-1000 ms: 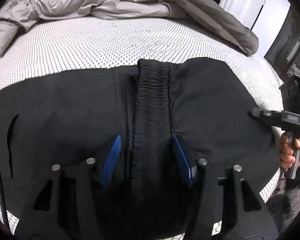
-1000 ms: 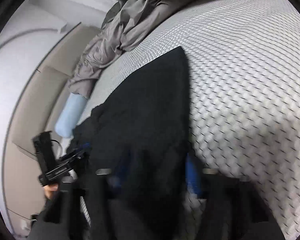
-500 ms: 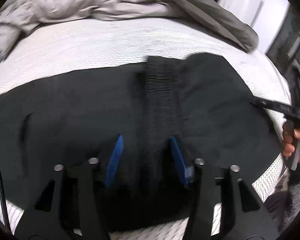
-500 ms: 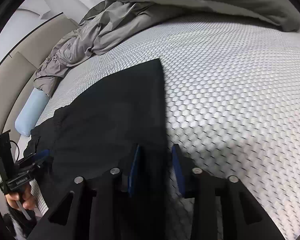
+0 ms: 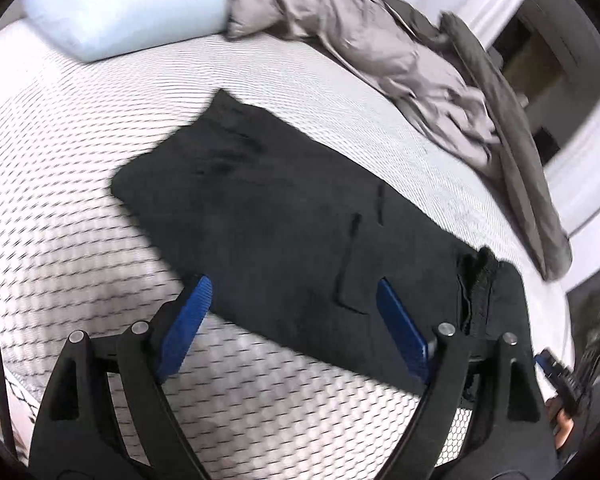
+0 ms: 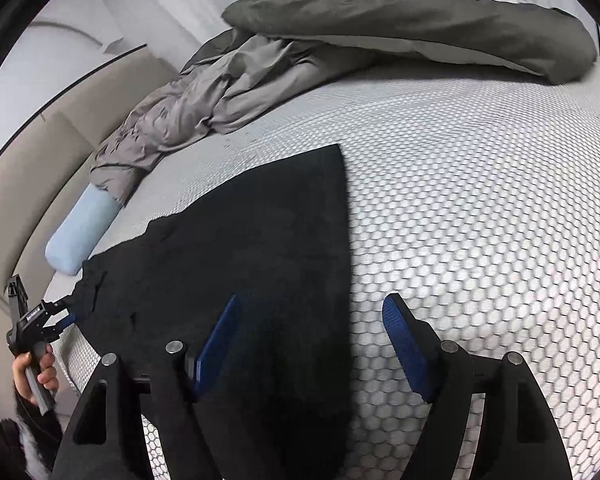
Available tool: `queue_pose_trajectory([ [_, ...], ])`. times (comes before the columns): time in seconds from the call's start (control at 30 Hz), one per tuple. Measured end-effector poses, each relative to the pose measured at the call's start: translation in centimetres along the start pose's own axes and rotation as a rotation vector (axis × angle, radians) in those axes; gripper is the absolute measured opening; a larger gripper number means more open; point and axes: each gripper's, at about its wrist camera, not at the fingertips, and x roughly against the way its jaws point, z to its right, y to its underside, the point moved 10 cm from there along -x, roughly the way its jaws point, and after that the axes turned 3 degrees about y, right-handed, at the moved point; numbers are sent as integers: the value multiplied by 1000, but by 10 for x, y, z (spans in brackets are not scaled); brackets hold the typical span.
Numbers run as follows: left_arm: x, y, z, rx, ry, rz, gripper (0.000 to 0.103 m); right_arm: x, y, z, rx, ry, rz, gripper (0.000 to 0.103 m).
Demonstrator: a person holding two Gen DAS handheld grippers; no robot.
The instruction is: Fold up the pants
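Black pants [image 5: 284, 220] lie flat and folded on the white mesh mattress [image 5: 60, 216], with the gathered waistband [image 5: 478, 280] at the right. My left gripper [image 5: 296, 320] is open and empty, its blue pads over the pants' near edge. My right gripper [image 6: 312, 340] is open and empty above the pants' straight right edge [image 6: 292, 260]. The left gripper also shows in the right wrist view [image 6: 60, 312], small at far left, by the pants' far end. The right gripper shows at the left wrist view's lower right edge [image 5: 560, 372].
A crumpled grey duvet [image 5: 400, 52] is heaped along the far side of the bed [image 6: 340, 40]. A pale blue pillow [image 5: 124, 12] lies at the head [image 6: 80, 236]. A beige headboard [image 6: 20, 184] stands at left. Bare mattress [image 6: 480, 220] spreads right of the pants.
Both grippers have opened and let go of the pants. The left one has drawn back and swung left, so the waistband now lies off to its right.
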Motion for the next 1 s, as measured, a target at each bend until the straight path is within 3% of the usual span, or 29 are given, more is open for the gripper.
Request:
queue_pose_trajectory([
  [0.17, -1, 3, -37, 116, 12, -10, 83, -11, 9, -19, 50, 8, -27, 77],
  [0.23, -5, -1, -43, 131, 38, 4, 83, -18, 6, -26, 86, 31, -22, 79],
  [0.3, -9, -10, -49, 128, 12, 36, 78, -22, 4, -31, 92, 34, -20, 80],
  [0.37, -18, -18, -60, 152, -67, 53, 55, -25, 2, -32, 81, 29, -19, 80],
  [0.4, -22, -21, -64, 168, -87, 50, 48, -25, 2, -31, 76, 28, -18, 80],
  [0.47, -28, -26, -66, 189, -117, 51, 21, -27, 3, -29, 63, 25, -22, 80],
  [0.53, -29, -29, -61, 184, -99, 51, 9, -29, 4, -29, 67, 29, -26, 80],
  [0.6, -23, -33, -50, 160, -93, 84, 3, -26, 5, -29, 76, 28, -24, 80],
  [0.8, 24, -49, 27, -15, -67, 261, 2, -17, 2, -30, 80, 21, 4, 80],
  [0.9, 42, -47, 97, -147, 1, 314, 2, -10, -3, -28, 77, 25, 27, 80],
  [1.0, 49, -27, 172, -271, 102, 310, 2, -3, -8, -24, 56, 20, 56, 80],
])
